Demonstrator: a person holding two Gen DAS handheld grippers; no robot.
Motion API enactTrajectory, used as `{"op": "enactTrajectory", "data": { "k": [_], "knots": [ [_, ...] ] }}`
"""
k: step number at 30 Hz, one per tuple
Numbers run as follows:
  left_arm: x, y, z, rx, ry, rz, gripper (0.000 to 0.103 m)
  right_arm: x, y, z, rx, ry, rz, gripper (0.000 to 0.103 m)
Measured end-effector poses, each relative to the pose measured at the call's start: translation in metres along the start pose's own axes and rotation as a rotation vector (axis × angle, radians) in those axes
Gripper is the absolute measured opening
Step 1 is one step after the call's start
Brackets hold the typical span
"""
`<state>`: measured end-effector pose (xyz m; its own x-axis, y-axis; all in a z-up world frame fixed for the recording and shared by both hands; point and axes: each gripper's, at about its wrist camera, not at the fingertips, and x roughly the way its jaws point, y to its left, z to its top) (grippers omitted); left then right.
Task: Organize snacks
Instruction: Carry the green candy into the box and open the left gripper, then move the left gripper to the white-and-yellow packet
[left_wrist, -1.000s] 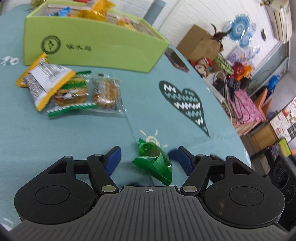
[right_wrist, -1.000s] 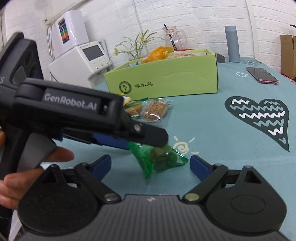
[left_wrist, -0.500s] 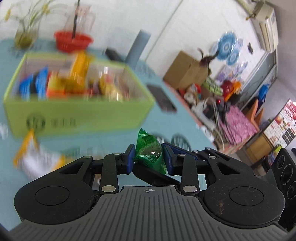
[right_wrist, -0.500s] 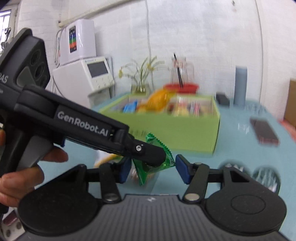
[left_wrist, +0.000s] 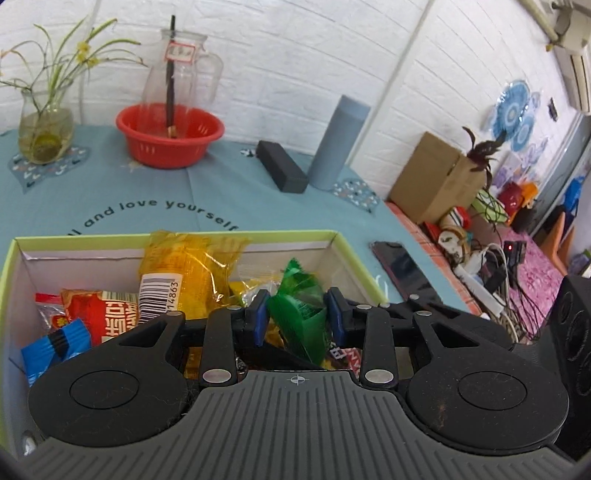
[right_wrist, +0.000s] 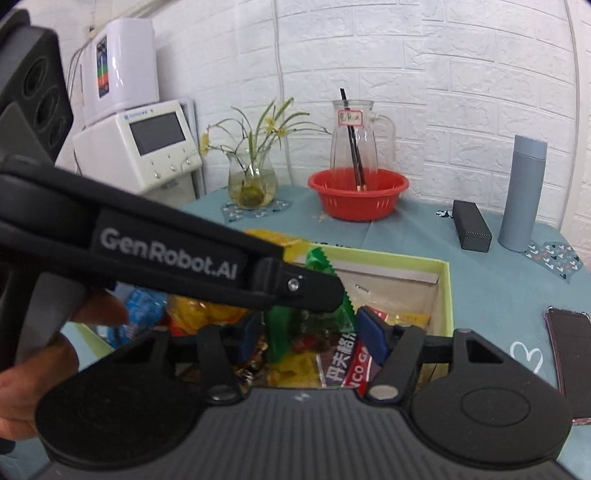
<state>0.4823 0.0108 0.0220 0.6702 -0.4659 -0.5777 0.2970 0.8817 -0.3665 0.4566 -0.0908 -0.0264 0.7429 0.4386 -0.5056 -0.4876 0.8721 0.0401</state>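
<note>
One green box (left_wrist: 343, 240), one red basin (left_wrist: 170, 142), two phones (right_wrist: 567, 354).

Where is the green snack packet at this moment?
In the left wrist view the green snack packet sits between the opening left tongs, above the green box, right of the yellow packet.
</note>
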Motion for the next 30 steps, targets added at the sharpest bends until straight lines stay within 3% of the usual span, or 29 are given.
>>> {"op": "enactTrajectory", "data": {
  "k": [1,3,6,8,11,15,22,30],
  "knots": [
    [0.0,0.001,-0.002,0.002,-0.012,-0.004,0.022,0.0,0.001,-0.001,-0.005,0.003,-0.001,0.081],
    [-0.01,-0.002,-0.004,0.022,-0.046,0.013,0.043,-0.004,0.004,0.0,-0.015,0.002,-0.01,0.084],
    [-0.04,-0.015,-0.006,0.065,-0.113,0.033,0.059,-0.034,0.009,-0.001,-0.017,-0.056,-0.041,0.096],
    [-0.063,-0.025,-0.011,0.087,-0.156,0.059,0.063,-0.061,0.017,-0.003,-0.023,-0.103,-0.056,0.099],
    [-0.092,-0.035,-0.022,0.102,-0.191,0.089,0.067,-0.101,0.035,-0.016,-0.023,-0.157,-0.079,0.102],
    [-0.118,-0.041,-0.044,0.105,-0.183,0.1,0.067,-0.133,0.054,-0.04,0.013,-0.156,-0.075,0.102],
    [-0.154,-0.038,-0.083,0.087,-0.162,0.117,0.066,-0.148,0.081,-0.075,0.081,-0.09,-0.059,0.103],
    [-0.167,-0.01,-0.105,0.044,-0.13,0.139,0.066,-0.134,0.115,-0.091,0.033,-0.014,-0.057,0.103]
  ]
}}
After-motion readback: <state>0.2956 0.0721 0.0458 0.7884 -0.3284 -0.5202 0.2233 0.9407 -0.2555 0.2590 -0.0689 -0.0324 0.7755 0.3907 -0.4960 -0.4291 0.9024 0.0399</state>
